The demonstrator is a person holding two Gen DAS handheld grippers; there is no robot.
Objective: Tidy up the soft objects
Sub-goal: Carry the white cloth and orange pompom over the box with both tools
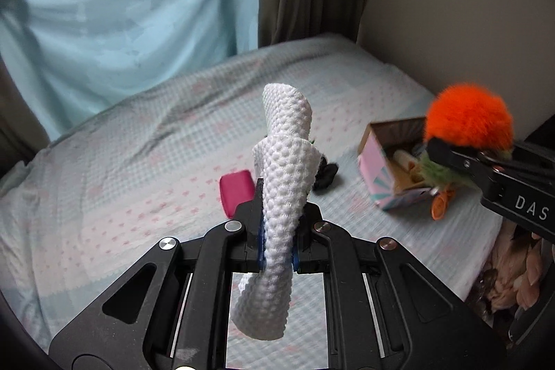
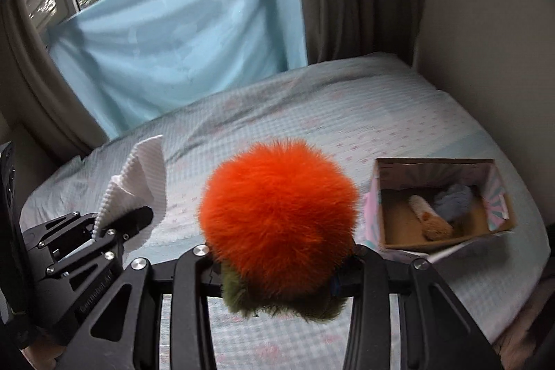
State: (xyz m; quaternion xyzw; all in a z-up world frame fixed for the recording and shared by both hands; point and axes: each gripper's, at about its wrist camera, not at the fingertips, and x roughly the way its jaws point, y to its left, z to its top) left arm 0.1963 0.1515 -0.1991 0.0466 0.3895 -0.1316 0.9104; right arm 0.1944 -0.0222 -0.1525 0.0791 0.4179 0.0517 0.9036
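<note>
My left gripper [image 1: 277, 231] is shut on a white waffle-textured cloth [image 1: 284, 169], held upright above the bed; it also shows in the right wrist view [image 2: 138, 179]. My right gripper [image 2: 281, 269] is shut on a fluffy orange pompom with a green base [image 2: 277, 214], held above the bed; it also shows at the right of the left wrist view [image 1: 468, 120]. An open cardboard box with pink and teal sides [image 2: 499, 193] lies on the bed to the right, with a grey and a tan soft item inside.
A pink block [image 1: 236, 193] and a black soft item [image 1: 326, 175] lie on the bed behind the cloth. An orange piece [image 1: 440, 203] lies beside the box. The checked bedsheet [image 1: 138, 162] meets a blue cloth and a curtain at the back, and a wall on the right.
</note>
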